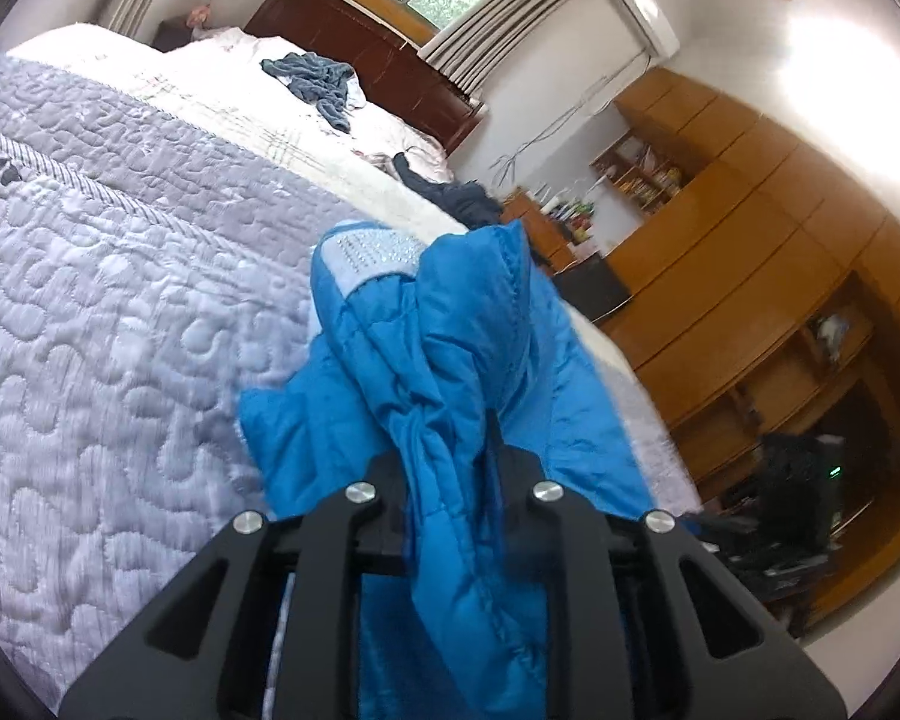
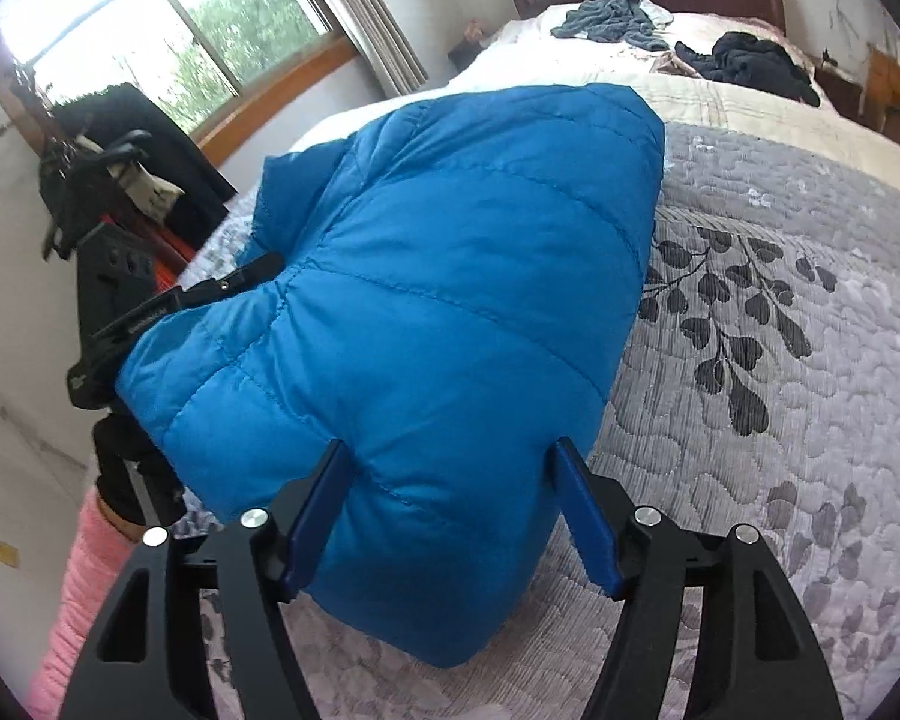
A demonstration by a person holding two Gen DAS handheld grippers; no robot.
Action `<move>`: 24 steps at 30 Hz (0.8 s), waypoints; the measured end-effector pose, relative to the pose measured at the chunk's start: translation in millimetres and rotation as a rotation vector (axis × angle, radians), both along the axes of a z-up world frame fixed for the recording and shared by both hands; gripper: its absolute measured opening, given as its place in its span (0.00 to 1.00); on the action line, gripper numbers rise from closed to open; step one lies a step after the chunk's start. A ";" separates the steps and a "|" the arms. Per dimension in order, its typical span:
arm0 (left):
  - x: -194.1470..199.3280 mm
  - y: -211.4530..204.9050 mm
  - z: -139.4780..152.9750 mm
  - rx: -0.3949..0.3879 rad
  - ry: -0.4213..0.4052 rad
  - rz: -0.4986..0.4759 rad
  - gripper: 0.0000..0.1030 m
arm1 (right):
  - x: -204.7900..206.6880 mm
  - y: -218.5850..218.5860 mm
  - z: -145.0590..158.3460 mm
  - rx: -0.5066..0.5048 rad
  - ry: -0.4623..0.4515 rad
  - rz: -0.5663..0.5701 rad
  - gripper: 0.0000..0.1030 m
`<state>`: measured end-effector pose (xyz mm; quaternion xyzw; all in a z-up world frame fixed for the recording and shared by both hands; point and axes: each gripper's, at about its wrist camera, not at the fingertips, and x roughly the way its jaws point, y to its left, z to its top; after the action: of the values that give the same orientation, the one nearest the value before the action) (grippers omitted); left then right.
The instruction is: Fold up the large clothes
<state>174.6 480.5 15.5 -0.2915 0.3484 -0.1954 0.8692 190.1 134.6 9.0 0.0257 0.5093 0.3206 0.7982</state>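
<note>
Left tongs (image 1: pixel 450 450) clamp blue jacket (image 2: pixel 426 276); right tongs (image 2: pixel 456 510) straddle it.

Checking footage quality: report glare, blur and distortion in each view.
Left wrist view: blown-out glare on the wall, fisheye-curved wardrobe, slightly soft blue jacket. Right wrist view: overexposed window, bowed bed, dark vignetted corners.

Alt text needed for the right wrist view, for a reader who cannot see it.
The right gripper stands open around a bulging fold of a blue quilted jacket lying on a grey leaf-patterned bedspread. At left, the left gripper pinches the jacket's edge. Two crumpled dark garments lie near the headboard.
</note>
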 end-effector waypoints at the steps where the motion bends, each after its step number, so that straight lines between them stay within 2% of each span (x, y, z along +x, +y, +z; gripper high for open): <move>1: 0.1 -0.2 -0.9 0.006 0.003 0.003 0.19 | -0.6 2.0 -1.4 -0.014 -0.003 -0.003 0.68; 3: -0.7 0.0 -1.3 0.024 0.007 0.010 0.22 | -0.6 4.8 -4.5 -0.034 -0.007 -0.008 0.70; 6: -6.1 3.4 5.4 0.055 0.037 0.045 0.36 | 1.3 7.9 -7.8 -0.051 -0.006 -0.012 0.71; 7: -8.3 5.5 8.7 0.061 0.039 0.054 0.38 | 2.0 7.9 -7.7 -0.049 -0.003 -0.014 0.71; 12: -49.0 17.0 51.6 0.156 -0.005 0.108 0.44 | 5.5 6.3 -6.6 -0.042 0.006 -0.013 0.71; 14: -67.4 12.4 66.4 0.169 -0.011 0.097 0.48 | 7.0 5.6 -6.9 -0.036 0.008 -0.014 0.71; 18: -88.3 -15.3 78.3 0.266 0.024 0.071 0.64 | 7.4 3.1 -6.8 -0.030 0.003 -0.016 0.71; 24: -88.5 -31.7 69.3 0.273 0.076 0.051 0.65 | -0.4 3.7 -4.5 -0.044 -0.023 -0.022 0.71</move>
<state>86.1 448.8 84.8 -0.1863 0.3968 -0.1128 0.8917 189.6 138.3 4.5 0.0101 0.5066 0.3011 0.8078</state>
